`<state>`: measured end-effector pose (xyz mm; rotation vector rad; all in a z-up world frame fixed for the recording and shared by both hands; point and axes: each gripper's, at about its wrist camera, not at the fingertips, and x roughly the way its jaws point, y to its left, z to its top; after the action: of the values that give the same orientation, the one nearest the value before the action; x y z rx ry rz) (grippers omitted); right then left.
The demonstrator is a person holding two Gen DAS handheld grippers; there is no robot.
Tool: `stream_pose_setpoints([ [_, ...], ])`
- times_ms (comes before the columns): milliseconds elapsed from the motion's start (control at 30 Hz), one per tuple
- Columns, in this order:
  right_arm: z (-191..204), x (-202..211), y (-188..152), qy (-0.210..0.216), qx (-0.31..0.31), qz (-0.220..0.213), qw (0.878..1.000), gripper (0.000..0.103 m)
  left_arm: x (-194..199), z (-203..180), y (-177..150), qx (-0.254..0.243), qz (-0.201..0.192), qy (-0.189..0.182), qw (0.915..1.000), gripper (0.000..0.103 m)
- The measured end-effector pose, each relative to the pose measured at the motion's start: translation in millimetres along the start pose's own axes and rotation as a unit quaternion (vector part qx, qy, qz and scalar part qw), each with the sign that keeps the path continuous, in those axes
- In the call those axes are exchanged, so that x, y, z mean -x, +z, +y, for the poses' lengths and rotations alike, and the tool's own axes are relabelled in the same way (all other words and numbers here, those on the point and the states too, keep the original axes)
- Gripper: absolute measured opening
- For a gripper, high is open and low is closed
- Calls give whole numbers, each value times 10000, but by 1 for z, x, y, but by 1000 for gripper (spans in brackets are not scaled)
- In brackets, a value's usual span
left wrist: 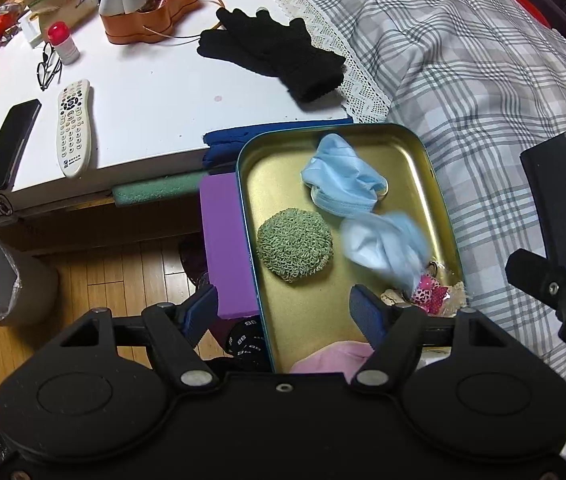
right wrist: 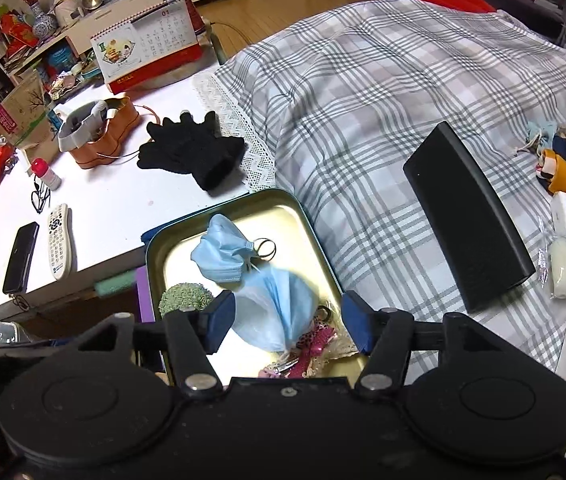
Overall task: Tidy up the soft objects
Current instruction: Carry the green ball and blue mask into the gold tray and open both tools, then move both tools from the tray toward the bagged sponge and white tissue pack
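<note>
Second blue face mask (right wrist: pixel 275 316) lies in the gold tin tray (right wrist: pixel 315 232), between the spread right gripper (right wrist: pixel 283 322) fingers, untouched; first mask (right wrist: pixel 221 256) and green knitted pad (left wrist: pixel 295 245) beside it; left gripper (left wrist: pixel 283 312) spread, empty, over the tray; black gloves (left wrist: pixel 271 54) on the white surface (left wrist: pixel 155 92).

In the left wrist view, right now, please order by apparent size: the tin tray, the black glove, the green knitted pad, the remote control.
1. tin tray, clearly the largest.
2. black glove.
3. remote control and green knitted pad: they look similar in area, and the pad lies nearer the camera, so I do not rank them.
</note>
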<state>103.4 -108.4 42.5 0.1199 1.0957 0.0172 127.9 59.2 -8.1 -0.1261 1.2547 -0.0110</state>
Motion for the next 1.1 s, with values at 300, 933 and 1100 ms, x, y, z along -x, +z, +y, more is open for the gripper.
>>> stream_pose_setpoints([
  [300,-16,1,-12,-93,-177,118,9997,58,6,-12,-8,-180,-118,133,9997,68],
  [933,-53,30,-57,-269,-437,146,9986,57,33,-47,-42,-637,-237,91,9976,68],
  [1100,-71,44,-70,-352,-585,88,9976,57,38,-61,-54,-809,-191,11,9965,69],
])
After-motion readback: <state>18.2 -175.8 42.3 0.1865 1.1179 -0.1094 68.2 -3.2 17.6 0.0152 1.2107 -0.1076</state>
